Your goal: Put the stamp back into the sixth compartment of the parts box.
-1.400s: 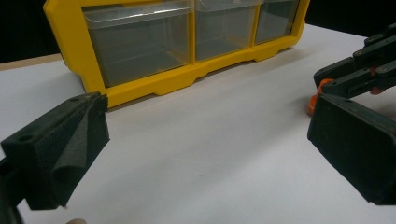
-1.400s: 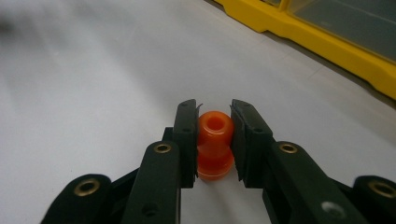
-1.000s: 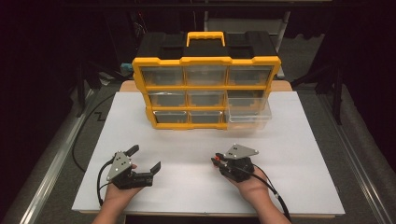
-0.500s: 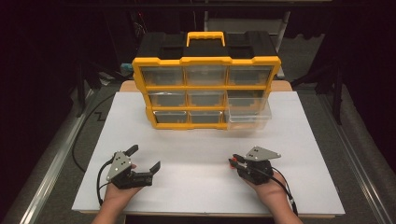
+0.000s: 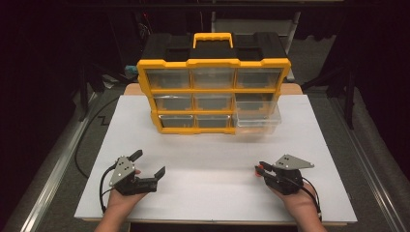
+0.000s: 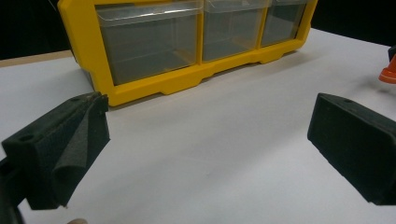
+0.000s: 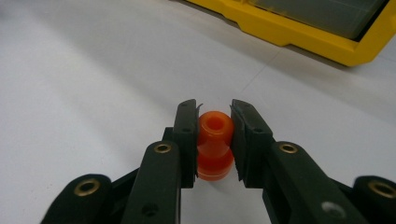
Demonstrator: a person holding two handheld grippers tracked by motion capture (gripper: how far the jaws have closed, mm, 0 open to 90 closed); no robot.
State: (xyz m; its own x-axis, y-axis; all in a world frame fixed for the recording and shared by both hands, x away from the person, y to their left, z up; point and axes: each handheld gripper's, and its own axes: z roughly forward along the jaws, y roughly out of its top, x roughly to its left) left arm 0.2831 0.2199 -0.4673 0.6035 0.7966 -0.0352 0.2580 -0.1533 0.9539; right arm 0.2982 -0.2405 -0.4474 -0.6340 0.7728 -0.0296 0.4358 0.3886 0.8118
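A small orange spool-shaped piece (image 7: 214, 144) sits clamped between the pads of my right gripper (image 7: 214, 122), which is shut on it. From above, that right gripper (image 5: 261, 169) rests low over the white board at the front right, with the orange piece (image 5: 259, 169) at its tip. My left gripper (image 5: 148, 163) stays at the front left with its jaws wide open and nothing between them; one of its black fingers (image 6: 65, 144) shows at the left of its own view. A yellow drawer organiser (image 5: 213, 94) with clear drawers stands at the back centre.
The organiser's lower right clear drawer (image 5: 256, 118) is pulled out toward me. The white board (image 5: 212, 145) covers the table, with dark floor and metal rails on both sides. The left gripper view catches the orange piece (image 6: 389, 73) at its right edge.
My right gripper has slid to the right along the front of the board with the orange piece in it. The left gripper has stayed where it was.
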